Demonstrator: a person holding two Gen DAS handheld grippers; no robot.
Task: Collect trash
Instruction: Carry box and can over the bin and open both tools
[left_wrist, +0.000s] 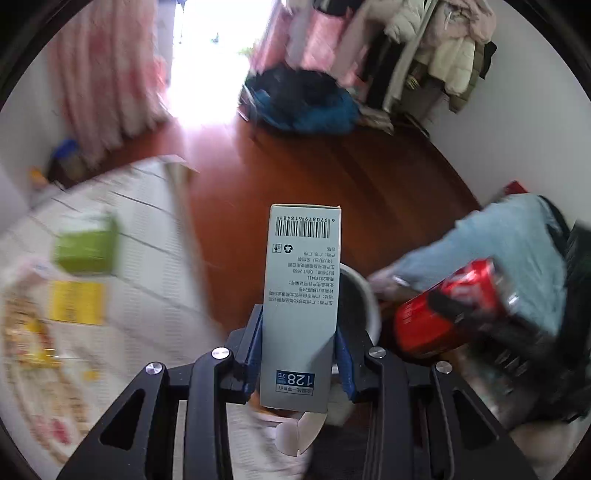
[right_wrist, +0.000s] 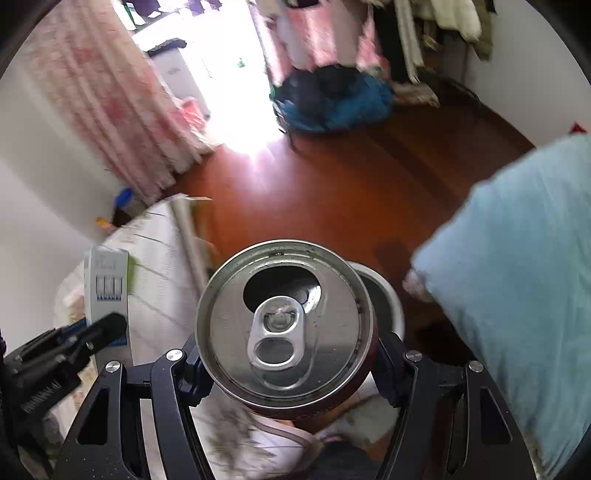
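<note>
box (left_wrist: 301, 306) between left gripper (left_wrist: 298, 354) fingers

the box (left_wrist: 300, 306) is grey with black stripes and a blue tag. the can (left_wrist: 452, 304) is red with a silver top (right_wrist: 284, 325). the surface (left_wrist: 147, 236) is white with grey lines. on its left sit a green box (left_wrist: 86, 245) and a yellow card (left_wrist: 77, 302). the floor (left_wrist: 332, 173) is red-brown. the far curtain (left_wrist: 107, 70) is pink and white.

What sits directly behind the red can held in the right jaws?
Behind the red can a white-rimmed bin stands on the wooden floor. Only part of its rim and dark interior shows; the can covers the rest, so its contents cannot be seen.
</note>
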